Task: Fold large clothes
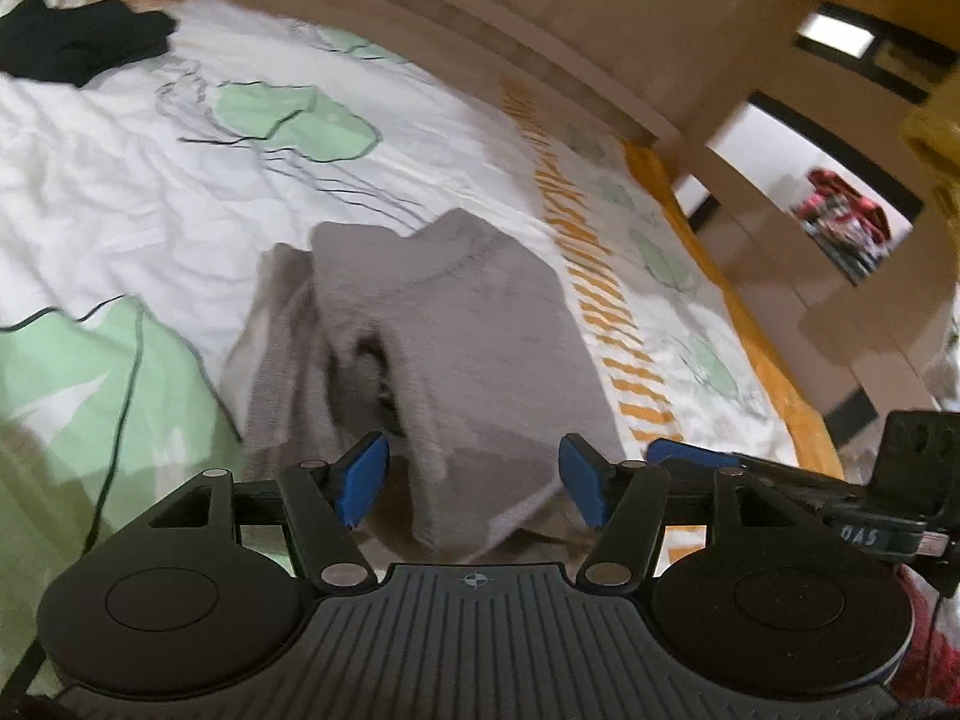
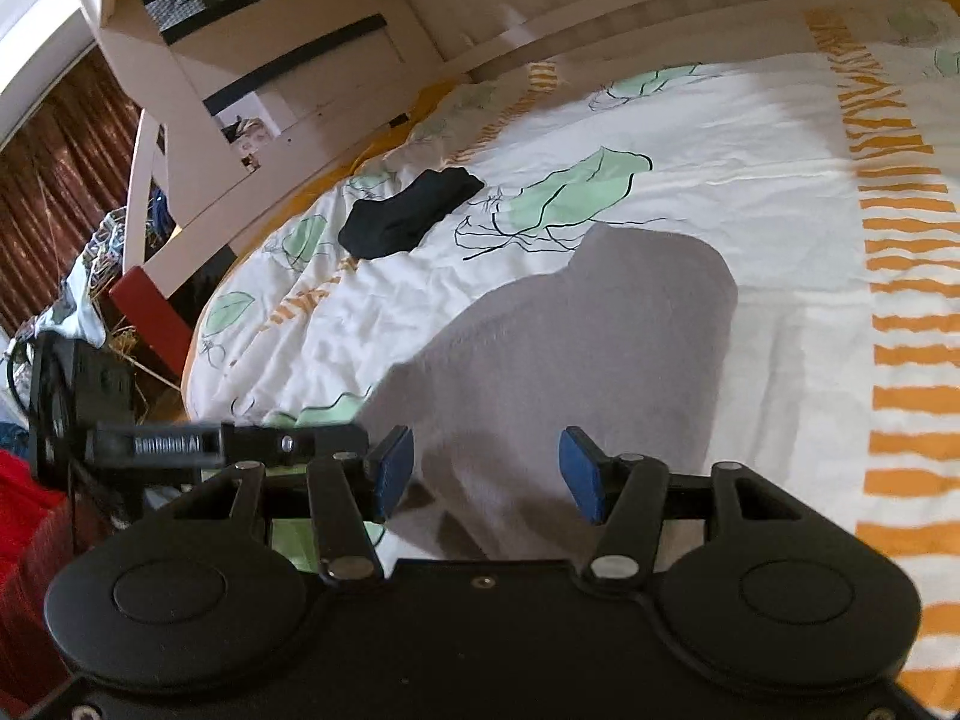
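Seen from the left wrist, the left claw (image 1: 474, 483) stood with its blue pads (image 1: 360, 480) apart and nothing pressed between them. A folded grey garment (image 1: 444, 330) lay on the bed just ahead of the claw, its near edge reaching down between the two pads without touching either, so far as the blurred frame allowed. The garment was bunched into layers, a darker fold showing near its middle. Beneath it spread a white bedcover (image 1: 120, 192) printed with green leaves and orange stripes. Far ahead and to the left of the claw lay a black garment (image 1: 78, 45). Just to the right of the claw, part of the right claw (image 1: 720, 462) entered the frame. A pale headboard (image 1: 540, 18) ran across the far side.

From the right wrist, the right claw (image 2: 486, 474) likewise had its pads (image 2: 393, 471) spread, gripping nothing. The grey garment (image 2: 588, 348) lay directly ahead of it, flat and smooth on this side, its near portion running down between the pads. The black garment (image 2: 414, 213) sat farther ahead and to the left, well apart from the grey one. The bedcover (image 2: 780, 180) showed orange stripes to the right of the claw. The left claw's body (image 2: 180, 441) appeared at the left edge, with pale wooden furniture (image 2: 270, 60) and a brown curtain (image 2: 54, 180) beyond.
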`<state>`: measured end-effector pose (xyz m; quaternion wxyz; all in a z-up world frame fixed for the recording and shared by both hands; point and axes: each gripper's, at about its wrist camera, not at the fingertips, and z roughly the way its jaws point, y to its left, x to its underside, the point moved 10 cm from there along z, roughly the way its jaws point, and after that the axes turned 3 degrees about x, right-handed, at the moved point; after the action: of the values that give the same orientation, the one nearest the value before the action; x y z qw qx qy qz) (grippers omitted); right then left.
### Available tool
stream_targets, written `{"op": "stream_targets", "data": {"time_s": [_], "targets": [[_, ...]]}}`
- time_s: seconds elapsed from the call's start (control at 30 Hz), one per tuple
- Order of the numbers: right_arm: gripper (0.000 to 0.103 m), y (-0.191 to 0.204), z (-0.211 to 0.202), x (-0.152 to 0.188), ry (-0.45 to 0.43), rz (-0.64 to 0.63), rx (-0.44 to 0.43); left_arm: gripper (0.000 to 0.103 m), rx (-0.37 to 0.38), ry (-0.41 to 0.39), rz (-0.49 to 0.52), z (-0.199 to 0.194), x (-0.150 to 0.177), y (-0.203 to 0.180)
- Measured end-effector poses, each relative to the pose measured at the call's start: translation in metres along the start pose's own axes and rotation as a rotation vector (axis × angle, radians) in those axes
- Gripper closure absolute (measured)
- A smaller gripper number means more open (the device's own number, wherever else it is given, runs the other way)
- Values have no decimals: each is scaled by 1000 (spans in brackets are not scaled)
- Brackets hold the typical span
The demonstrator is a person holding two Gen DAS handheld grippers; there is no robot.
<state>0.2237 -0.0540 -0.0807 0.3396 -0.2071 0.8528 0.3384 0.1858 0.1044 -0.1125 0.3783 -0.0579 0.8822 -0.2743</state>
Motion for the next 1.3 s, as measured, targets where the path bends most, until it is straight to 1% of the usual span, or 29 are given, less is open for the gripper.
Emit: {"op": "stream_targets", "data": {"time_s": [0.07, 0.1, 0.13, 0.2, 0.27, 0.33, 0.37, 0.4, 0.47, 0.57, 0.63, 0.7, 0.77, 0.8, 0.87, 0.9, 0.93, 0.97, 1.0, 1.03, 1.07, 1.1, 1.13, 1.17, 1.2, 1.23, 1.3], "targets": [[39, 2, -1, 6, 2, -46, 9, 43, 2, 11, 38, 6, 4, -2], [38, 4, -1, 8, 4, -67, 13, 61, 10, 14, 52, 9, 6, -2], [38, 4, -1, 10, 6, -83, 14, 95, 30, 17, 68, 12, 6, -3], [37, 5, -2, 14, 12, -103, 15, 95, 36, 41, 89, 11, 5, 1], [37, 5, -5, 16, 12, -116, 19, 95, 33, 49, 151, 2, -1, 1], [37, 5, -9, 16, -1, -130, 13, 97, 17, 48, 221, -11, -9, 3], [37, 6, -12, 15, -11, -133, 7, 97, -9, 48, 246, -17, -14, 8], [37, 6, -13, 13, -20, -131, 0, 97, -16, 53, 258, -19, -15, 10], [37, 7, -12, 10, -33, -123, -15, 97, -13, 80, 253, -22, -14, 19], [37, 9, 0, 12, -23, -123, -37, 97, -46, 132, 238, -13, -3, 33], [37, 8, 15, 22, 23, -111, -48, 96, -62, 163, 201, -6, 4, 41], [35, 6, 36, 39, 96, -77, -76, 96, -99, 194, 161, 1, 10, 55], [36, 6, 51, 57, 154, -54, -111, 94, -126, 223, 116, 8, 15, 66], [36, 7, 54, 60, 157, -52, -113, 93, -132, 227, 102, 8, 14, 69], [36, 10, 51, 58, 152, -55, -121, 91, -135, 215, 119, 4, 10, 64], [36, 10, 46, 54, 143, -51, -126, 87, -140, 200, 137, 1, 7, 61], [36, 10, 41, 49, 132, -45, -132, 76, -147, 182, 154, -2, 4, 59], [36, 8, 33, 43, 112, -32, -138, 72, -157, 158, 169, -6, 0, 56], [36, 4, 26, 36, 90, -16, -140, 64, -163, 123, 181, -11, -5, 52], [36, -1, 19, 30, 64, 3, -139, 57, -162, 91, 180, -15, -9, 50], [33, -10, 11, 20, 29, 34, -134, 52, -157, 56, 167, -19, -15, 47], [31, -19, 5, 12, -2, 63, -125, 42, -147, 27, 152, -21, -19, 45], [26, -29, 1, 5, -29, 89, -113, 31, -133, 3, 135, -22, -24, 43], [24, -40, -2, -2, -50, 115, -96, 28, -122, -7, 125, -21, -27, 41], [24, -52, -2, -8, -64, 141, -71, 27, -113, -9, 115, -18, -29, 41], [24, -63, -1, -13, -73, 163, -55, 26, -114, -1, 109, -13, -30, 42], [24, -85, 6, -20, -81, 223, -53, 26, -131, 21, 103, -1, -29, 47]]}}
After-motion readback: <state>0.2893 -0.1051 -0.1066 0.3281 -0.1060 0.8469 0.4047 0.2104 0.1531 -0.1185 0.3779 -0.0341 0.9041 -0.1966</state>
